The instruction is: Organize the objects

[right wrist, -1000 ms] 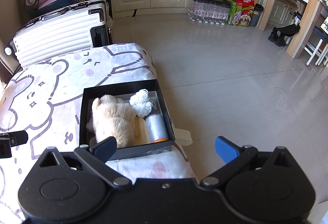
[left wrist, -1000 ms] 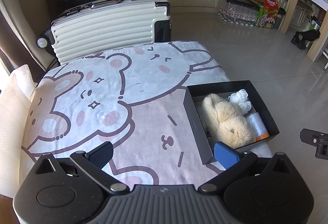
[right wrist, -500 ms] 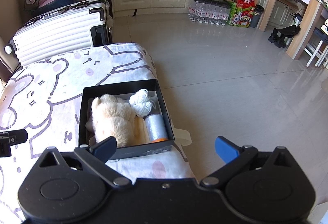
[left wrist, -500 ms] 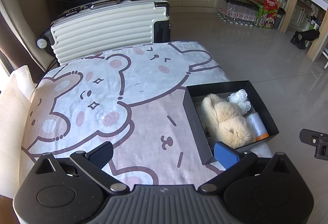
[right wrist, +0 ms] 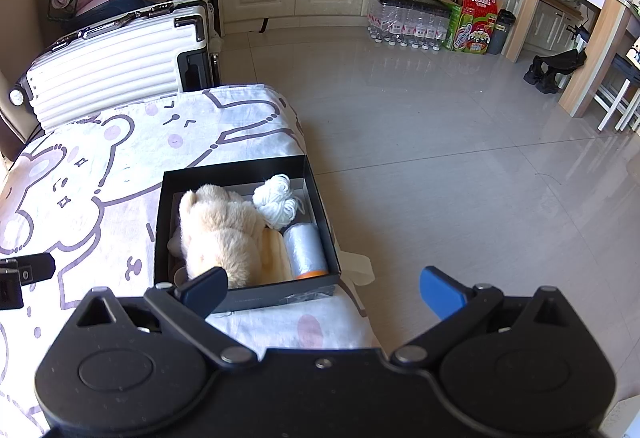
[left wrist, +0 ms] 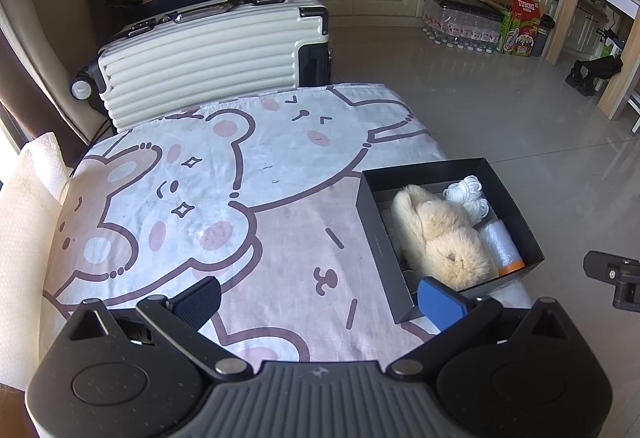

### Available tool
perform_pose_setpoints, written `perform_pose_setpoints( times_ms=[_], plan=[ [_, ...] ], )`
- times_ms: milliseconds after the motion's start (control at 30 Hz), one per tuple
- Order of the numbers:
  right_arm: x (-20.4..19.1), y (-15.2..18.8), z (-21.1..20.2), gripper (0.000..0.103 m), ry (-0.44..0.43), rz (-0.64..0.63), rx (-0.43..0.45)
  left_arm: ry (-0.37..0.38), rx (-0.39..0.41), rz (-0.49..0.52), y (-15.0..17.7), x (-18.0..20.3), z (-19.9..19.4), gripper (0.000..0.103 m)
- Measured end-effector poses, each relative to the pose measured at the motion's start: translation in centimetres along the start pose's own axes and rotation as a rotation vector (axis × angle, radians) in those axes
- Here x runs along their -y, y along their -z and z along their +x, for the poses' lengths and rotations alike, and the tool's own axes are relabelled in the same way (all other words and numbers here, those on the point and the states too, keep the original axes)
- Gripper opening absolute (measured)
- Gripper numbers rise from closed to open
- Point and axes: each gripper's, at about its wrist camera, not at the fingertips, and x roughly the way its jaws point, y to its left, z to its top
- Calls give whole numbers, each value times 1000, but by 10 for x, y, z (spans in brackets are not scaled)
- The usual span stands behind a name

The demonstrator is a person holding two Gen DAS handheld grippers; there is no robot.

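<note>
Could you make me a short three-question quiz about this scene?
1. True or false: the black box is empty.
2. Which item lies at the box's far corner: A) white yarn B) plush bear C) plastic roll?
3. Are the jaws of the left gripper and right gripper open or shut?

Key: 1 false; 2 A; 3 open, both holding nothing.

The left gripper point(left wrist: 318, 296) is wide open, and nothing sits between its two fingers. One finger has a black pad point(left wrist: 198, 296) and the other a blue pad point(left wrist: 438, 300). The right gripper point(right wrist: 322, 290) is wide open too, with nothing in it. It hangs just to the right of the left one.
</note>
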Motion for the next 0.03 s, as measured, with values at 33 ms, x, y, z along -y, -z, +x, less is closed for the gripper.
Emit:
perform_pose_setpoints(
  times_ms=[33],
  plan=[
    [0,0,0,103,0,0,0,0,-1,-4,0,-1,0,103]
  ],
)
